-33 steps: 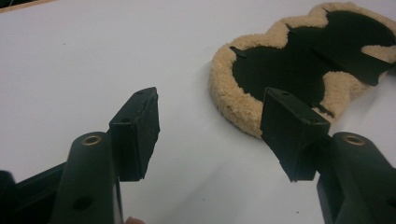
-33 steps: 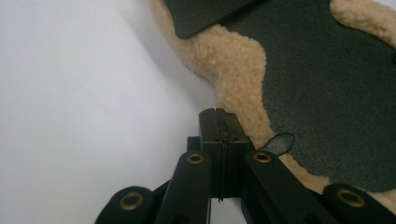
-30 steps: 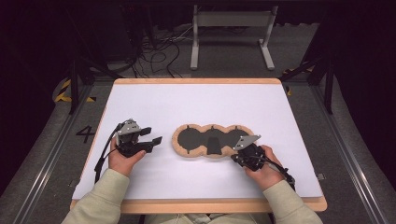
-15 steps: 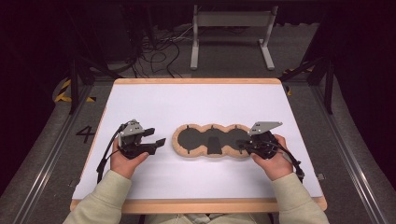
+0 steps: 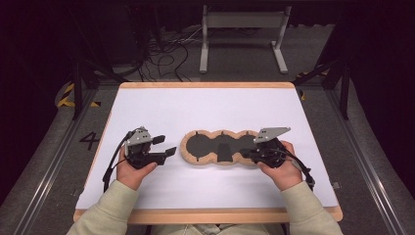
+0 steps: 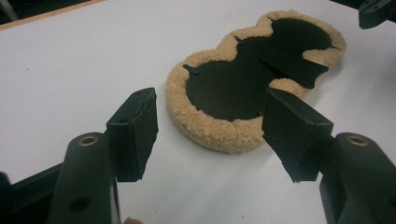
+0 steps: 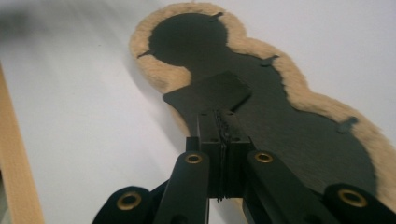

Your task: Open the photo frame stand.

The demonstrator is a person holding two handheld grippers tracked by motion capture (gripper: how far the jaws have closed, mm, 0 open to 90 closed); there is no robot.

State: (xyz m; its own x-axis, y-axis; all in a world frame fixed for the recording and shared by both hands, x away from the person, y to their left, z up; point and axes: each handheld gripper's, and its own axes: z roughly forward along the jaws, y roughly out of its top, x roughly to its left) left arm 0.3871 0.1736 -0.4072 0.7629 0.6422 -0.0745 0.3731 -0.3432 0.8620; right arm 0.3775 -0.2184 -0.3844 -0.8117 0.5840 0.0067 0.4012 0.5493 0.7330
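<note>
Lying lengthwise between the two tongs on the desk (image 5: 205, 105), the fleece-edged pad (image 5: 219, 147) runs left to right. Right tongs (image 5: 247, 153) are closed, nearest, over its end; left tongs (image 5: 165, 145) gape wide, just beside.

Each hand-held gripper (image 5: 159, 146) is black, with brass rivets, a grey triangular plate and a black cable; the sleeves (image 5: 110, 208) are pale cream.
</note>
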